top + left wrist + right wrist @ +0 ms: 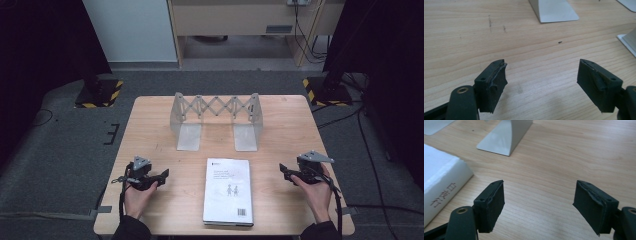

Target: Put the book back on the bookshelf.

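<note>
A white book [228,191] lies flat at the front middle of the wooden table [150,130]. Behind it stands a grey metal expanding book rack [216,120] with two flat base plates. A hand holds my left gripper [162,176] low over the table, left of the book, jaws pointing right. In the left gripper view it [541,75] is open over bare wood. Another hand holds my right gripper [284,170] right of the book, jaws pointing left. It [540,192] is open too, with the book's spine [441,180] to its left and apart from it.
One rack base plate [554,10] lies ahead of the left gripper, the other plate [504,137] ahead of the right. Bare wood separates each gripper from the book. Beyond the table are grey carpet, black stands with striped feet [100,92] and cables.
</note>
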{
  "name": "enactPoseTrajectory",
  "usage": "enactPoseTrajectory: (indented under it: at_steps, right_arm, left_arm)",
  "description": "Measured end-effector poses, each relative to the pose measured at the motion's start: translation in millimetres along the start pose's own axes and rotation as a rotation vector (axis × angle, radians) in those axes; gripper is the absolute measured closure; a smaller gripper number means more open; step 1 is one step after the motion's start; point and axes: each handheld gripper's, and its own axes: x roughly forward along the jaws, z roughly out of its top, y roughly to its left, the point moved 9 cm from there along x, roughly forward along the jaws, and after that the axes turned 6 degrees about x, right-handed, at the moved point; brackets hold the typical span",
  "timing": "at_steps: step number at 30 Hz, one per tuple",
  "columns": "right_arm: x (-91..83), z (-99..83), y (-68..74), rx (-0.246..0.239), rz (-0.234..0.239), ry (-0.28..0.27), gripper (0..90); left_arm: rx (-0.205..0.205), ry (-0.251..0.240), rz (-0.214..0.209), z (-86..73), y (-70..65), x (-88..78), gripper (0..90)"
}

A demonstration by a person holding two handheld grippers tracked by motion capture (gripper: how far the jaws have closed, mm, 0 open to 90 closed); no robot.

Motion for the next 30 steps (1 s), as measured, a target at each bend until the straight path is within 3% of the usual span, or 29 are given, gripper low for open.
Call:
enactPoseTrajectory:
  at_steps: [6,8,14,26,30]
  right_arm:
    - [-2.3,2.4,7.3,0.004,0.022,0.004,26.7]
    - [-2.9,2.2,12.8,0.017,0.045,0.004,27.4]
    - [-3.0,3.2,25.2,0.031,0.084,0.004,27.7]
    - [-0.7,2.4,52.7,-0.005,0.149,0.008,29.6]
    - [2.7,-0.9,63.0,-0.021,0.169,0.021,29.6]
  left_arm:
    - [0.013,-0.011,-0.029,3.6,-10.6,-2.1,22.6]
    - [-0.009,-0.02,-0.073,6.5,-18.6,-2.7,23.4]
    - [0.004,-0.043,-0.106,13.7,-34.3,-4.8,24.1]
    - [0.037,-0.053,-0.164,20.0,-65.8,-4.0,27.6]
    - [0.026,-0.054,-0.178,22.0,-75.1,-2.6,27.5]
